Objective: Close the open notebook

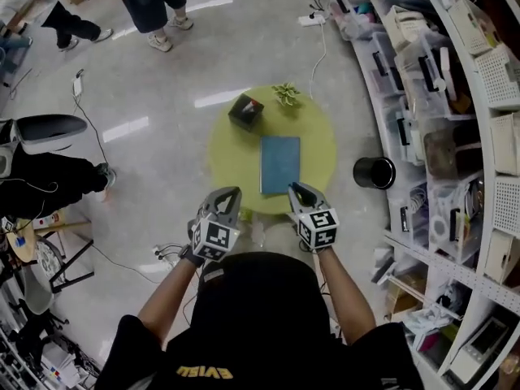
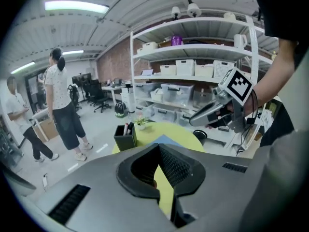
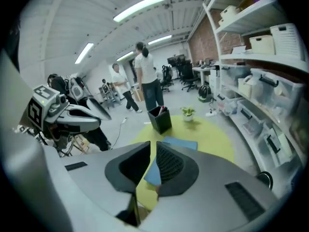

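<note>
With the blue notebook (image 1: 280, 164) lying flat, apparently already shut, mid-bench (image 1: 231, 162) and near-right of the pen holder (image 1: 245, 110), hold the left gripper (image 1: 230, 195) and right gripper (image 1: 299, 190), jaws closed and empty, clear of its near edge.

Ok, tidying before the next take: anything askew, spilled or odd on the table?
Nothing stands out. The notebook lies closed and flat on the table; the pen holder and plant stand upright beyond it, apart from it. No spill shows.
</note>
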Demonstrator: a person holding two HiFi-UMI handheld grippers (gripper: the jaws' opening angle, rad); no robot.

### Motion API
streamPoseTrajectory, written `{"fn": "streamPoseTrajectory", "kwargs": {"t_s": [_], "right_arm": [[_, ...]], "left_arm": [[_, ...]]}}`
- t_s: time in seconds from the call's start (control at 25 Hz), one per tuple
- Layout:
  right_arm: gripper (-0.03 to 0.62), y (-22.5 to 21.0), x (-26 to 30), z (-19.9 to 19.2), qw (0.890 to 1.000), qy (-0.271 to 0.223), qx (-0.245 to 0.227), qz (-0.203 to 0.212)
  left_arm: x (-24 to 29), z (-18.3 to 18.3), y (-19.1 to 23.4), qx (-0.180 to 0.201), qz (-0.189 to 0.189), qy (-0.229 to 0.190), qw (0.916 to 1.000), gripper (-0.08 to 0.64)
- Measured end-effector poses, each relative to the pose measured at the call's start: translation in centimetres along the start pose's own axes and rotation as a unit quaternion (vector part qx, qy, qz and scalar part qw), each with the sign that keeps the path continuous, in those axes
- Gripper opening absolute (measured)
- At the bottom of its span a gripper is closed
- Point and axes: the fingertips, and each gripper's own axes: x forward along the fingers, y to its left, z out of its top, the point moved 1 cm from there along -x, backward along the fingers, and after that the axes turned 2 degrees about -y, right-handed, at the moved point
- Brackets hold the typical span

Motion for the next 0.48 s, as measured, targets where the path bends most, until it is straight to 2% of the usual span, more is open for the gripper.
{"fn": "streamPoseTrajectory", "kwargs": {"t_s": [0.12, 0.28, 0.48], "right_arm": [[0.002, -0.2, -3.2, 2.9, 0.998, -0.059, 0.009, -0.029], [0.002, -0.4, -7.2, 6.7, 0.99, -0.126, -0.009, -0.059], [0.002, 0.7, -12.1, 11.3, 0.973, -0.2, -0.012, -0.112]], "left_arm": [[-0.6, 2.9, 0.3, 0.017, 0.009, -0.035, 0.9992, 0.015], [-1.4, 7.6, 0.0, 0.058, 0.022, -0.081, 0.9948, 0.015], [-2.1, 11.8, -0.5, 0.069, -0.01, -0.142, 0.9873, 0.014]]}}
